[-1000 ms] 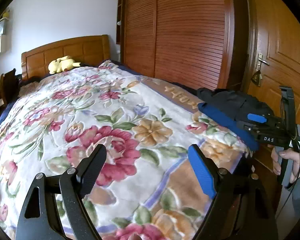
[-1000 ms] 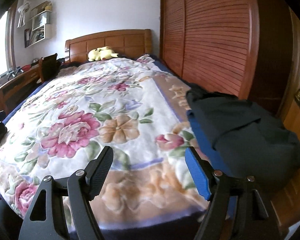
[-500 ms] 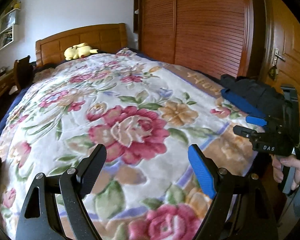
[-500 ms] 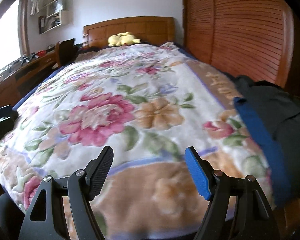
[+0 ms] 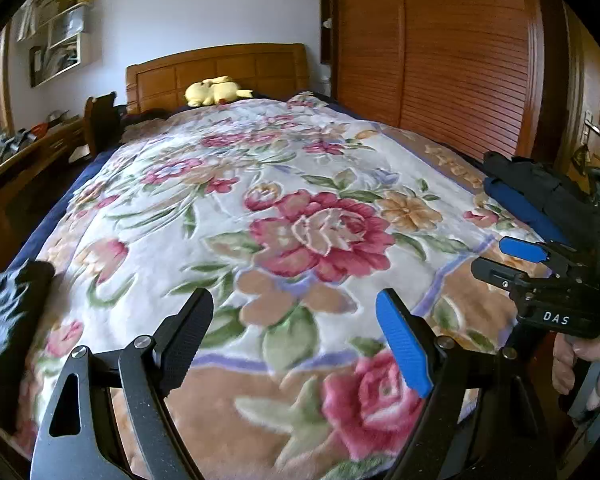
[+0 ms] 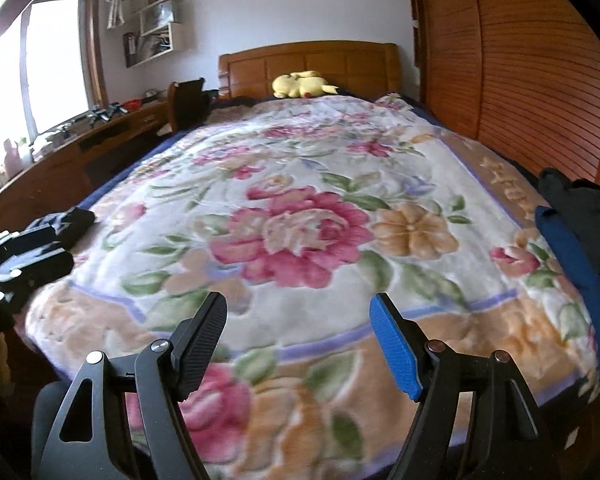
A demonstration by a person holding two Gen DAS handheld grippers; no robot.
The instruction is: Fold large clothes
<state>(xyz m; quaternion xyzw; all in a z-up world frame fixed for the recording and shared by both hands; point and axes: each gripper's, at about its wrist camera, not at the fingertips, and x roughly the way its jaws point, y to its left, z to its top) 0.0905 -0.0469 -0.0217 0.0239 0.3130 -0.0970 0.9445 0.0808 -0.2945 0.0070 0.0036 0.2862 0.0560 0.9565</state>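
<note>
Both tongs swing leftward along bed foot edge; left tongs (image 5: 294,338) and right tongs (image 6: 298,340) wide, empty, above floral blanket (image 5: 300,216); dark clothes (image 6: 588,216) at right edge.

Pink-and-peach floral blanket (image 5: 308,216), yellow plush toy (image 5: 216,90), black-and-blue clothes (image 6: 580,232), reddish-brown wardrobe (image 5: 440,52).

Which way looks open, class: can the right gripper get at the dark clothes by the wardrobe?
Probably yes. The right gripper is open and empty, and only flat blanket lies between it and the dark clothes at the bed's right edge. It is not there yet.
</note>
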